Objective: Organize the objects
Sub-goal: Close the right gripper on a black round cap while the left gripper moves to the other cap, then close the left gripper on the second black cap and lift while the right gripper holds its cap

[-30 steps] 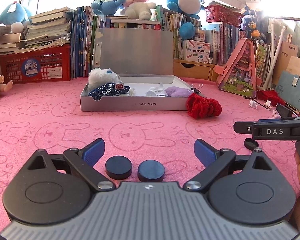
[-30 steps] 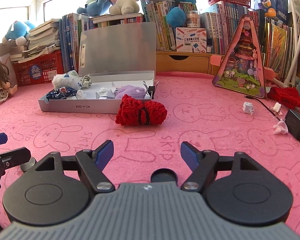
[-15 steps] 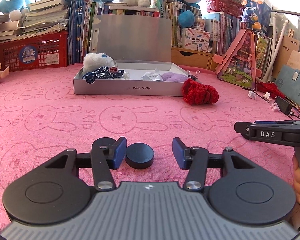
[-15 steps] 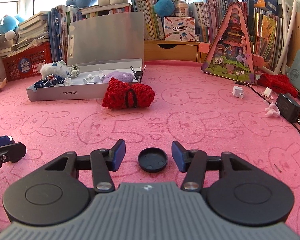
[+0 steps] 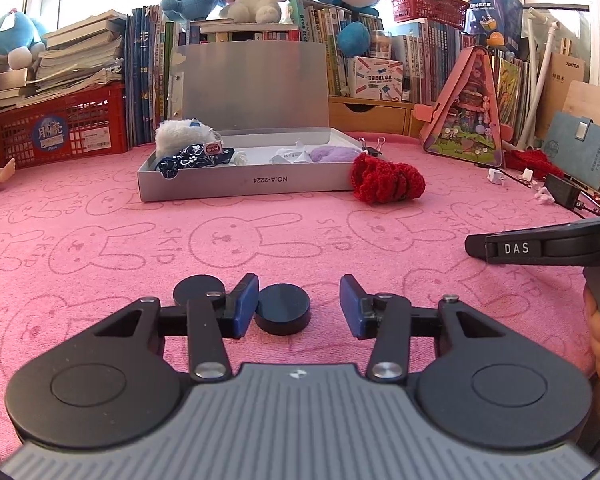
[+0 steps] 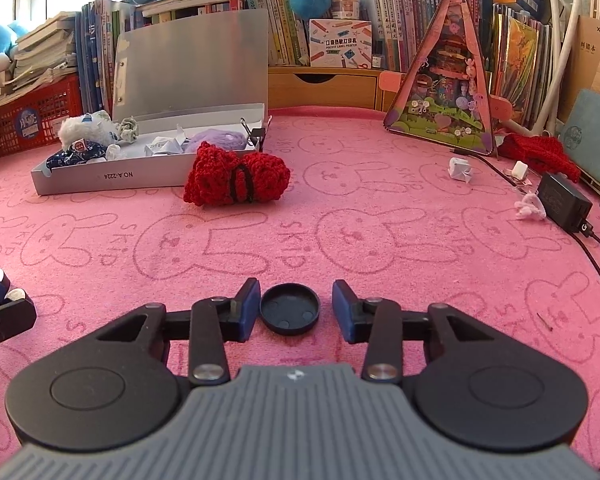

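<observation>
Between narrower right gripper fingers, cap

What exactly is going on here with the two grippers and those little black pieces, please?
A person is tidying small items on a pink rabbit-print mat. The left gripper brackets a black puck, its jaws open, one finger touching. The right gripper likewise straddles an upturned black cap. An open grey box waits beyond.
</observation>
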`<move>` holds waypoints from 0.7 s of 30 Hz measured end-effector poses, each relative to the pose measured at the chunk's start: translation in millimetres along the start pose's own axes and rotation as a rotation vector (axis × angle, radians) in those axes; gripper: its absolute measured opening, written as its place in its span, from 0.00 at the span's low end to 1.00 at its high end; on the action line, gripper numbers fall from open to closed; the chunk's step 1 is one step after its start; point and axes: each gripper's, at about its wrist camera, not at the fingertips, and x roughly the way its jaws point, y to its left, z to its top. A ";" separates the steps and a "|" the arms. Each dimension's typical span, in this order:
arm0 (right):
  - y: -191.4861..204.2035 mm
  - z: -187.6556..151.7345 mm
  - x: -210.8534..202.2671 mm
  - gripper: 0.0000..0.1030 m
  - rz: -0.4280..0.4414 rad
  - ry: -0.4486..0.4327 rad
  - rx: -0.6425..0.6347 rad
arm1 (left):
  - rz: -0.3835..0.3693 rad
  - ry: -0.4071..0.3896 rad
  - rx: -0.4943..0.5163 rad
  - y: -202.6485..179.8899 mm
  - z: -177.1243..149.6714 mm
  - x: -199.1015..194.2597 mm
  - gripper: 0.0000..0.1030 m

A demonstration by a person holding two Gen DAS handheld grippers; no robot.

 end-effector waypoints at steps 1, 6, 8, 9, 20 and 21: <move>0.2 -0.1 -0.3 0.42 0.004 -0.002 -0.003 | 0.008 0.000 -0.015 2.5 0.1 0.1 0.50; 0.6 -1.1 -3.1 0.39 0.058 -0.005 -0.005 | 0.006 -0.007 0.002 2.6 0.1 -0.5 0.50; 3.9 -1.8 -5.3 0.35 0.059 -0.004 -0.005 | 0.021 0.027 -0.021 4.3 -1.8 5.1 0.50; 5.7 -2.1 -6.1 0.35 0.063 -0.003 -0.008 | 0.028 0.031 -0.028 5.7 -3.1 6.5 0.50; 42.0 -9.5 -16.5 0.35 0.178 -0.012 -0.107 | 0.056 0.021 -0.009 5.1 -4.1 8.9 0.50; 45.3 -10.3 -17.2 0.35 0.177 -0.015 -0.118 | 0.055 0.020 -0.009 5.1 -4.1 8.8 0.50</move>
